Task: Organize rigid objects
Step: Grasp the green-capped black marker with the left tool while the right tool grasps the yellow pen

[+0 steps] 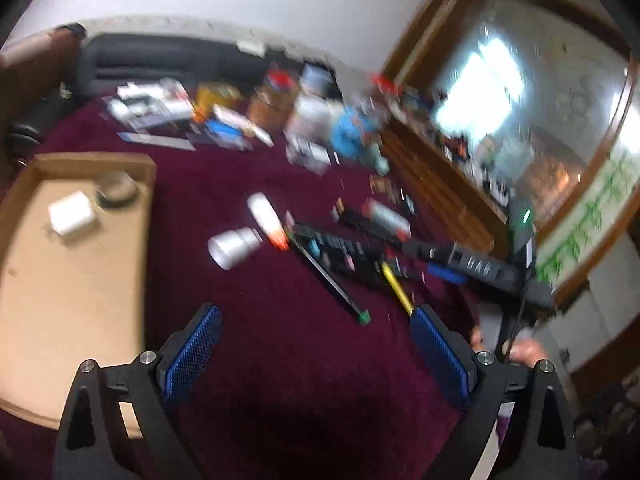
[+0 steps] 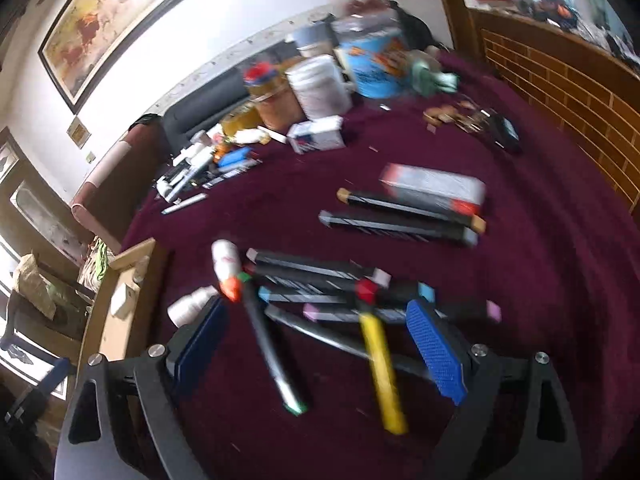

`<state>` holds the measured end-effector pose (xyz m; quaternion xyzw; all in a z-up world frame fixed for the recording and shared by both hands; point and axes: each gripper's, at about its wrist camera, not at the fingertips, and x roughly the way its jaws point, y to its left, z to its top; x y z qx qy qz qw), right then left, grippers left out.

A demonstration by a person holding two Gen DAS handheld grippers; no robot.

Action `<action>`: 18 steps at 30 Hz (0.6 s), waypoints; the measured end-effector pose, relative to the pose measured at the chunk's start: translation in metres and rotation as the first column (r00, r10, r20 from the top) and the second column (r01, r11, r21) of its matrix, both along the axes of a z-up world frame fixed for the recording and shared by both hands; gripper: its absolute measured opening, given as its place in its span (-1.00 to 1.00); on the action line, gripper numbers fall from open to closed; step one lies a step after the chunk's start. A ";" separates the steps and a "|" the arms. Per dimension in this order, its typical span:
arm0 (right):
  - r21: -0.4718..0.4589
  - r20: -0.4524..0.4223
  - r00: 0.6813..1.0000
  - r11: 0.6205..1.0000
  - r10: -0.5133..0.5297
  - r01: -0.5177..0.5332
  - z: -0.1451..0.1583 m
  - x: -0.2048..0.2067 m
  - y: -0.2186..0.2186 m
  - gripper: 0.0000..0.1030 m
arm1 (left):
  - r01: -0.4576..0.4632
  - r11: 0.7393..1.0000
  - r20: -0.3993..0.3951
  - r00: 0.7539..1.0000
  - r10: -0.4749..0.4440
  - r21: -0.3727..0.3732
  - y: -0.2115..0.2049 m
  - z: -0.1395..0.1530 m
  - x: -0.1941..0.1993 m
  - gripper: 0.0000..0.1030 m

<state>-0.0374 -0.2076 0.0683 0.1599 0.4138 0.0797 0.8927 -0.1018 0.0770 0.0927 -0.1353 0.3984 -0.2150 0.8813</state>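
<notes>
Both views blurred. Left hand-held gripper point(image 1: 316, 344) has its jaws spread wide, nothing between the blue pads, hovering over the dark-red cloth tabletop point(image 1: 248, 360). Right hand-held gripper point(image 2: 320, 344) is also spread wide and empty; the pen pile lies under and ahead of it, no pad touching that I can tell.

Task things: a loose heap of black marker pens with coloured end caps point(image 2: 316, 284), a yellow-barrelled marker point(image 2: 382, 372) and a black marker with a green tip point(image 2: 276, 364) lying crossed nearest the right jaws. White bottle with orange cap point(image 2: 226, 270) and a small white-silver jar point(image 2: 188, 308) sit just left of the heap. Open tan cardboard box point(image 1: 80, 272), holding a white block and a round tin, is at the left.

Handling, my guess: markers are light, stiff, smooth, prone to rolling; pinch mid-barrel, across the axis, one at a time. Bottle: grip the body, not the cap.
</notes>
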 end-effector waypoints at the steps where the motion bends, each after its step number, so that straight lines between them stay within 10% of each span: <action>1: -0.004 0.001 1.000 1.000 0.001 -0.001 -0.002 -0.003 -0.004 0.75 | 0.000 1.000 -0.010 1.000 0.000 0.017 -0.007 -0.003 -0.002 0.88; 9: -0.079 -0.008 0.995 0.992 0.101 -0.102 -0.014 -0.018 0.013 0.06 | -0.080 0.995 -0.052 0.995 0.084 0.063 -0.009 -0.017 0.000 0.88; 18: -0.148 -0.134 0.955 0.948 0.263 -0.282 -0.049 0.025 0.100 -0.15 | -0.211 0.977 -0.141 0.967 0.211 0.018 0.026 -0.031 -0.001 0.88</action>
